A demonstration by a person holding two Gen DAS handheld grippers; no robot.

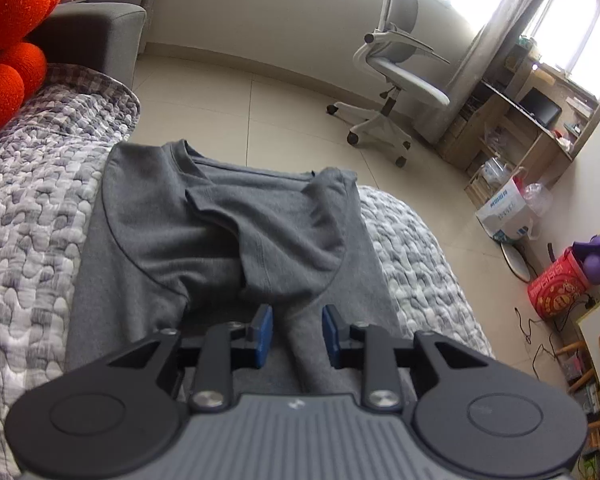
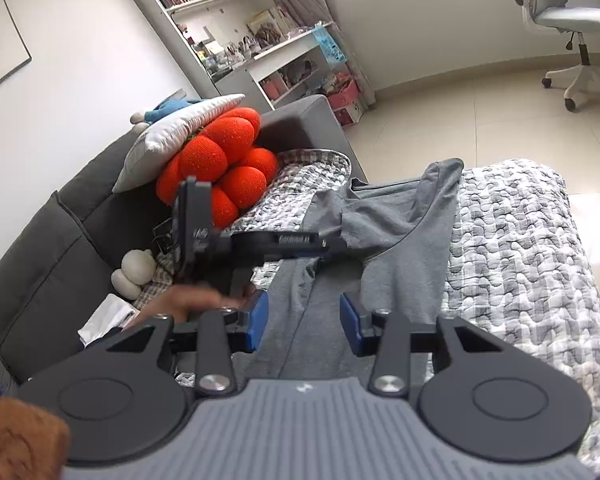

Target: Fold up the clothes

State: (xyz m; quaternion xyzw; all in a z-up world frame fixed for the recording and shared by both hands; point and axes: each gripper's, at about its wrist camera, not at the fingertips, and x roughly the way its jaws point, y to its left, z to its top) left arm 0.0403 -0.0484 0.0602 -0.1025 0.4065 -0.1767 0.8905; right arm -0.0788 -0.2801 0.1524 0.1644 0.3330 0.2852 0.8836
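Left wrist view: grey shirt [image 1: 228,236] lies on the quilt [image 1: 32,208], both sleeves folded inward over the chest. Left tool [image 1: 297,336] narrowly parted, right tool [image 2: 304,322] wider, neither gripping cloth. Lengthwise folds remain, I'd say.

- The left gripper [image 1: 296,334] is tilted down over a grey shirt [image 1: 220,232], its blue pads [image 1: 263,336] parted with a gap between them.
- A ridge of the shirt's cloth runs between the jaws; neither pad visibly presses on it.
- Just beyond the jaws both sleeves lie folded inward across the shirt's body, collar at the far end.
- The shirt lies on a grey patterned quilt [image 1: 32,208].
- An orange cushion [image 1: 8,36] sits far left of the jaws.
- An office chair [image 1: 396,76] stands on the tiled floor [image 1: 240,92] well beyond the jaws.
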